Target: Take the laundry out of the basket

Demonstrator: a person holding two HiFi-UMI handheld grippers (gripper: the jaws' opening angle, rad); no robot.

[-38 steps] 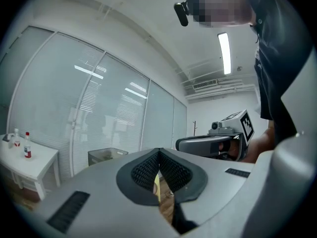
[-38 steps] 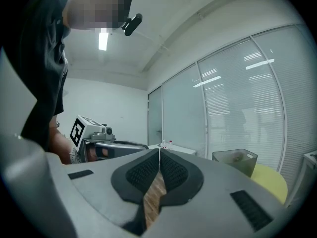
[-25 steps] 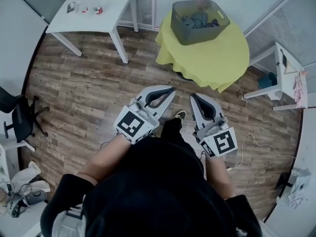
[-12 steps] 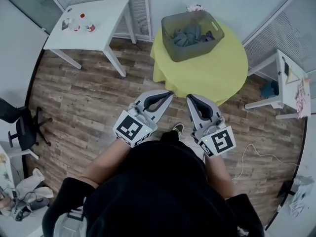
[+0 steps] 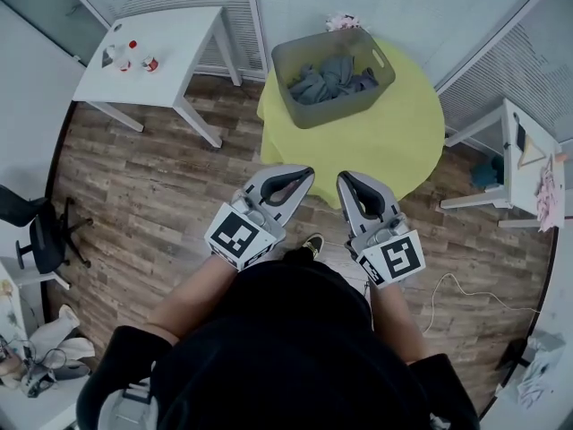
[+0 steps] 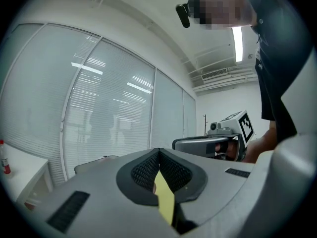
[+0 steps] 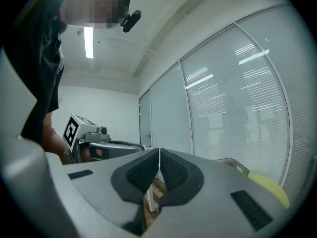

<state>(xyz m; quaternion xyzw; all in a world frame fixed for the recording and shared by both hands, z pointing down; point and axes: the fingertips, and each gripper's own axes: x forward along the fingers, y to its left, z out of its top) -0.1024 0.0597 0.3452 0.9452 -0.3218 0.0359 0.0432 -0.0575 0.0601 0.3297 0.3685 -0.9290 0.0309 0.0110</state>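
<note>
A grey laundry basket [image 5: 290,54] stands on a round table under a yellow cloth [image 5: 394,141], far ahead in the head view. Grey and blue clothes [image 5: 327,77] lie bunched inside it. My left gripper [image 5: 309,171] and right gripper [image 5: 341,179] are held side by side in front of the person's body, short of the table's near edge, both shut and empty. The left gripper view shows its jaws [image 6: 158,152] closed tip to tip, with the yellow cloth seen through the slit below. The right gripper view shows closed jaws [image 7: 159,152] and the basket's rim [image 7: 237,166].
A white square table [image 5: 161,47] with small bottles stands at the upper left. A white side table [image 5: 524,146] with papers is at the right, an office chair [image 5: 40,231] at the left. A cable [image 5: 466,289] lies on the wooden floor. Blinds cover the walls behind.
The person has stepped toward the round table: basket and table have drawn nearer and shifted left in the head view. Both grippers stay shut, side by side.
</note>
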